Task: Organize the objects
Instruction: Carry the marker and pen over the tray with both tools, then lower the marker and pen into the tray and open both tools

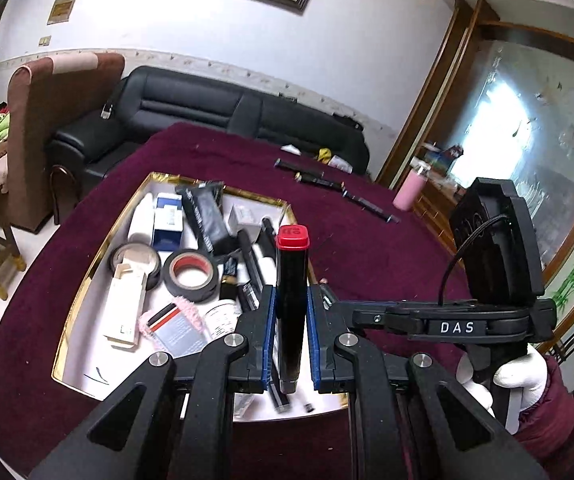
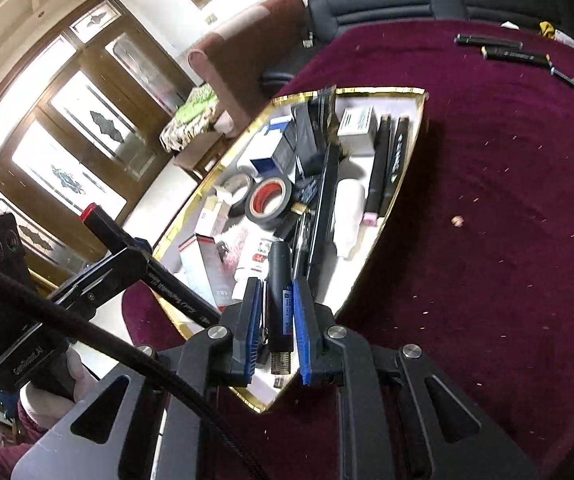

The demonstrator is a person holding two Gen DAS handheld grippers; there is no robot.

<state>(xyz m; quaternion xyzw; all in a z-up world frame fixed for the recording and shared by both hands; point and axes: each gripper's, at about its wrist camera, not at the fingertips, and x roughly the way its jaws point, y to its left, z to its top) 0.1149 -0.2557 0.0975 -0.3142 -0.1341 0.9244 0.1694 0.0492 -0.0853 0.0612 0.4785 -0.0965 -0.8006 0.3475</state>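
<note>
My left gripper [image 1: 291, 304] is shut on a black marker with a red cap [image 1: 291, 300], held upright over the near right part of a gold-rimmed white tray [image 1: 87, 280]. In the right wrist view that left gripper [image 2: 127, 256] and its red-capped marker [image 2: 107, 224] show at the left, above the tray's edge. My right gripper [image 2: 275, 308] is shut on a black pen with a blue label [image 2: 279, 292], over the near end of the tray [image 2: 383, 91]. The tray holds tape rolls [image 1: 191, 274], boxes, pens and tubes.
The tray lies on a dark red cloth [image 1: 215, 152] over a round table. More black markers [image 1: 315, 178] lie on the cloth beyond the tray. A black sofa [image 1: 207, 108], a brown chair [image 1: 43, 120] and a pink bottle [image 1: 409, 190] stand around.
</note>
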